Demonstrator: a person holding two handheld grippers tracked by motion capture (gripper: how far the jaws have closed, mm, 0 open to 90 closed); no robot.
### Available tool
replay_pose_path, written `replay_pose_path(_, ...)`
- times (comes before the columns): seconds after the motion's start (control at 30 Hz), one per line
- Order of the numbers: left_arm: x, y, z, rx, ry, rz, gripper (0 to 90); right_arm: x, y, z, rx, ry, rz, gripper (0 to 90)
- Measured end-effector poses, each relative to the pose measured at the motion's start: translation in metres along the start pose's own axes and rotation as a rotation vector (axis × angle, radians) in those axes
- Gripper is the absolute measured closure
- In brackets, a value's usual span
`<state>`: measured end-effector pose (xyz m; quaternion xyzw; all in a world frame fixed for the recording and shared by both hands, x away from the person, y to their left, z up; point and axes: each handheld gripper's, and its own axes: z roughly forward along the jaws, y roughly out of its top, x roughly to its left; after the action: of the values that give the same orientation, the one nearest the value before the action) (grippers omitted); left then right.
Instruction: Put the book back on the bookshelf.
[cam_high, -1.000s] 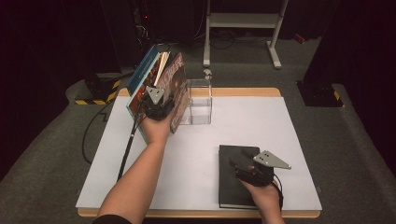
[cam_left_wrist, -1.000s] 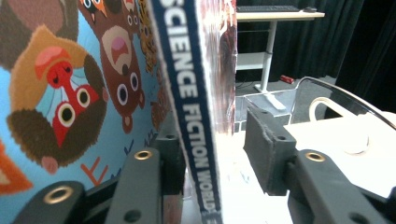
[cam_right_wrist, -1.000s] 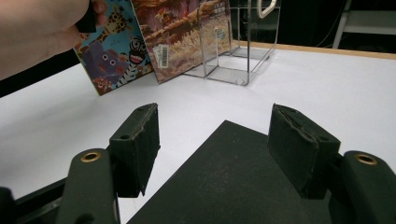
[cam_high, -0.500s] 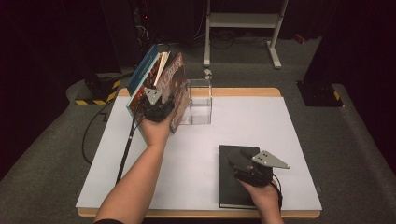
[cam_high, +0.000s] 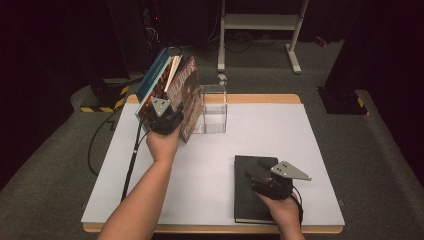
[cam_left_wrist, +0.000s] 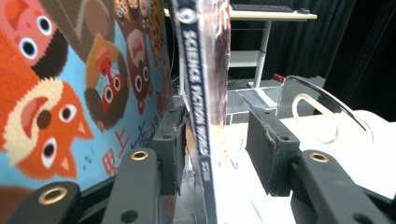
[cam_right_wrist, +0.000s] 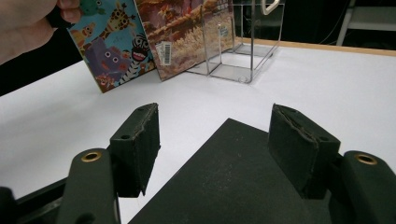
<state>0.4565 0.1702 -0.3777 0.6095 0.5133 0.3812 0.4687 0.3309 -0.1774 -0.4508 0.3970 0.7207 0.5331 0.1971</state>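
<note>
Left hand-held gripper (cam_left_wrist: 217, 158) parted around the spine of a science fiction magazine (cam_left_wrist: 198, 112) (seemingly just touching one pad), leaning against a clear acrylic stand (cam_high: 214, 110). Right hand-held gripper (cam_right_wrist: 219, 149) open, empty, above a black book (cam_high: 250, 190) flat on the white surface (cam_high: 300, 130).

Left claw (cam_high: 165, 116) raised, right claw (cam_high: 263, 176) low, both agape.

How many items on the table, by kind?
Upright books leaning by the left claw: 2, the animal picture book and the science fiction magazine
Flat black book under the right claw: 1
Clear acrylic stand: 1
Total: 4
</note>
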Motion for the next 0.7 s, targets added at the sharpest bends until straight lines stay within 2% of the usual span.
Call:
replay_pose_path(0.37, -0.004, -0.010, -0.013, 0.001, 0.007, 0.019, 59.8, 0.000, -0.001, 0.000, 0.005, 0.002, -0.002, 33.8)
replay_pose_path(0.7, -0.003, -0.021, -0.023, -0.001, -0.009, 0.026, 60.0, 0.000, 0.000, 0.001, 0.009, -0.001, -0.005, 33.8)
